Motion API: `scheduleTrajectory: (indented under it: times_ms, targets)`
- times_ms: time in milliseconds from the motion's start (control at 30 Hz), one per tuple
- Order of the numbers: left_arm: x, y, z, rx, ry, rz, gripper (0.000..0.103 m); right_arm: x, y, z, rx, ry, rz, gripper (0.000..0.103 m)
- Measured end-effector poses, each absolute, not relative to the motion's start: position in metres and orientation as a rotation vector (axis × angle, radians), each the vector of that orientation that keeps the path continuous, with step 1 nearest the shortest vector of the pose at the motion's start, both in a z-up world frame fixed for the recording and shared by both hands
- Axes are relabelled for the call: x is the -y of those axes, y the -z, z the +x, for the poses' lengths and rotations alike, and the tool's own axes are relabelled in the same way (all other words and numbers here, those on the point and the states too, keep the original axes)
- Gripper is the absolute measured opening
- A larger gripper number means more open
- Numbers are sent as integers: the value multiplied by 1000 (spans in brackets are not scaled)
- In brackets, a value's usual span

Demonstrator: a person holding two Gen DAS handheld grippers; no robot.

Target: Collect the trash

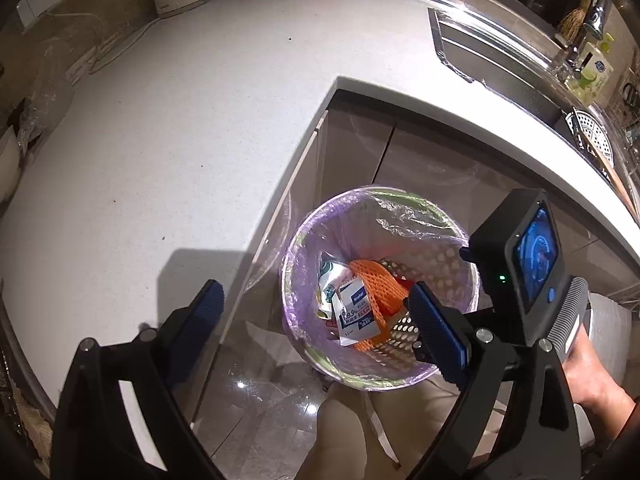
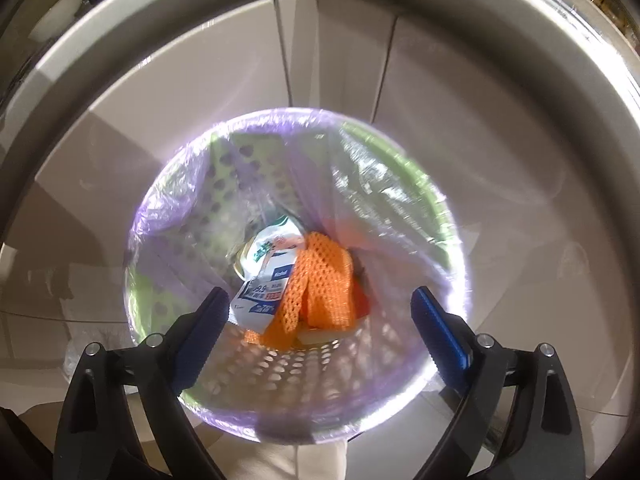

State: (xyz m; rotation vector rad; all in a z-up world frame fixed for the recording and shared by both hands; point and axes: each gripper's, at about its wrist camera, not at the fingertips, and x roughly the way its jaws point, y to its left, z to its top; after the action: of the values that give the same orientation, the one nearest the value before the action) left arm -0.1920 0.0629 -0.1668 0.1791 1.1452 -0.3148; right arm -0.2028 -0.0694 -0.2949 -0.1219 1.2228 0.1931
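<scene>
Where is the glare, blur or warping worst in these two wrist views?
Left wrist view: sharp, fisheye bends the white speckled countertop edge, light spots glint on the glossy floor. Right wrist view: softer, the purple-lined perforated trash bin rim glows overexposed, and the orange foam net inside stays readable.

The bin (image 2: 448,216) mouth lies open from above; the countertop (image 1: 440,104) edge overhangs behind it.
</scene>
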Motion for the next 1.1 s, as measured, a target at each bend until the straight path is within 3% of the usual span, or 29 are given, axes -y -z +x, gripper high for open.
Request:
scheduleTrajectory:
  times_ms: [300, 667, 1100]
  targets:
    - [-69, 104, -196, -1002, 293, 147, 89, 90, 181, -222, -1030, -125, -101, 100]
    - [-74, 9, -213, -832, 289, 91, 92, 104, 50, -252, -804, -103, -47, 100]
    - [-62, -54, -251, -676, 187, 136, 95, 105, -32, -301, -603, -96, -50, 101]
